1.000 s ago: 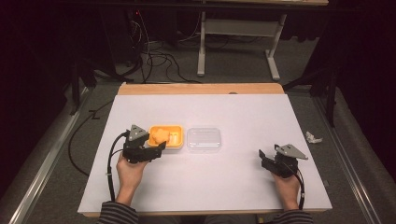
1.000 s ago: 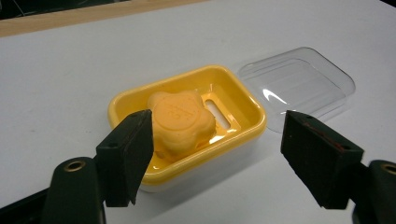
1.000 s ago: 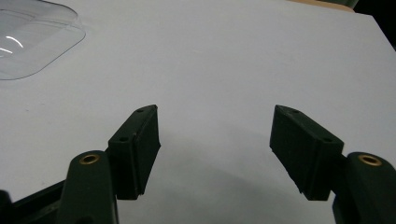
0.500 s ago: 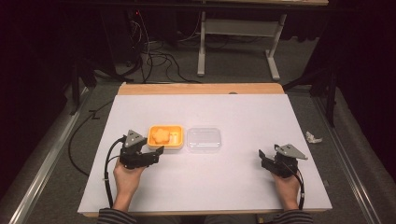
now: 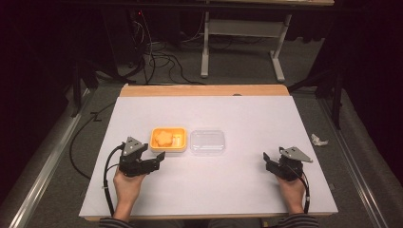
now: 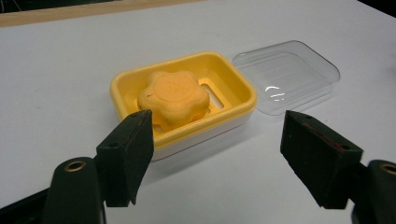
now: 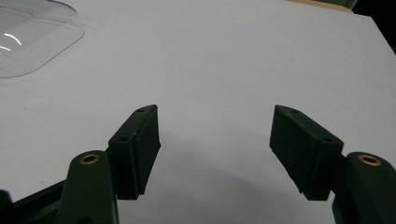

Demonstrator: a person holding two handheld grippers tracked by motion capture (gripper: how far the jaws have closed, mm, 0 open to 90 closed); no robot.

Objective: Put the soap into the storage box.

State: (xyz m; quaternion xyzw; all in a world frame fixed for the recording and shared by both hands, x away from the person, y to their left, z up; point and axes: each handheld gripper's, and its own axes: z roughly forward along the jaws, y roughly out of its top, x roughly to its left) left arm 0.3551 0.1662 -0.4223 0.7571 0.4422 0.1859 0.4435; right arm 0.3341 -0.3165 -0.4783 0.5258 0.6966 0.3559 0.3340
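Observation:
A yellow soap dish [image 5: 168, 139] [image 6: 187, 93] sits left of the table's middle, with an orange flower-shaped soap [image 5: 163, 137] [image 6: 173, 95] in it. Its clear lid [image 5: 207, 141] [image 6: 287, 74] [image 7: 32, 32] lies flat on the table, touching the dish's right side. My left gripper [image 5: 157, 160] [image 6: 218, 122] stands open just short of the dish, nothing between its jaws. My right gripper [image 5: 267, 162] [image 7: 215, 114] rests open near the front right of the white table [image 5: 237, 114], over bare surface.
A wooden strip [image 5: 204, 90] runs along the table's far edge. A crumpled white scrap [image 5: 318, 140] lies on the floor to the right. Cables and a metal frame leg [image 5: 205, 52] stand beyond the table.
My left gripper has drawn back a little from the soap dish toward the person. The right gripper, dish and lid have stayed put.

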